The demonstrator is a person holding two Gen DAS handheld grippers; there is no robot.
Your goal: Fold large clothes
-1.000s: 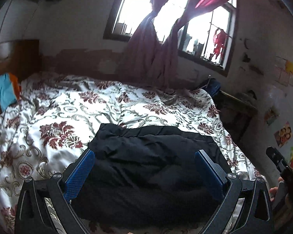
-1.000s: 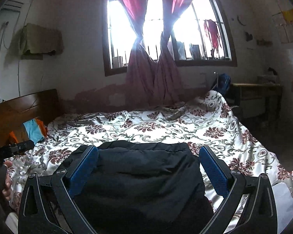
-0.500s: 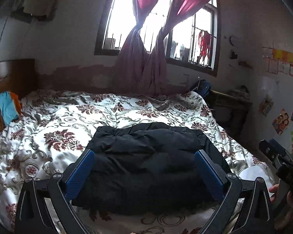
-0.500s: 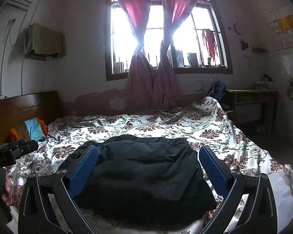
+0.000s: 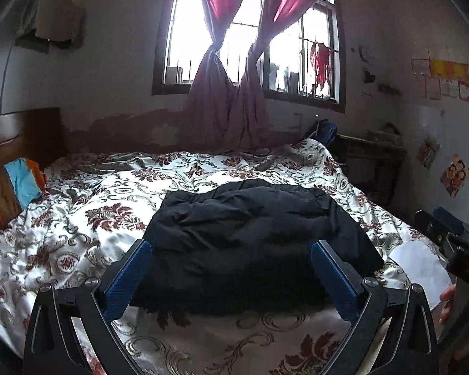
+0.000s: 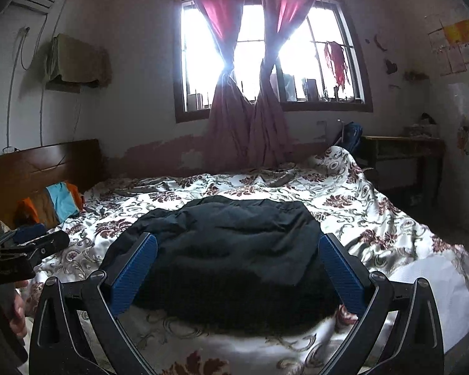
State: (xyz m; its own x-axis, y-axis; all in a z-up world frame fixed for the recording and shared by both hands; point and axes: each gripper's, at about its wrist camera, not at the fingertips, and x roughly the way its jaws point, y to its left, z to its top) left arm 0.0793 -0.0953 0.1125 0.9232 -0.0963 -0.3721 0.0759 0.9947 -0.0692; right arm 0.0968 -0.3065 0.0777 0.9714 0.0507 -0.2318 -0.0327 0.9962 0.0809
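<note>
Standing wide apart with nothing between them, the jaws of the left gripper (image 5: 231, 268) touch no cloth. The right gripper (image 6: 238, 264) is likewise spread and empty. Beyond both, a folded black garment (image 5: 253, 234) lies flat near the front edge of the floral bedspread (image 5: 78, 225), clear of either tool.
</note>
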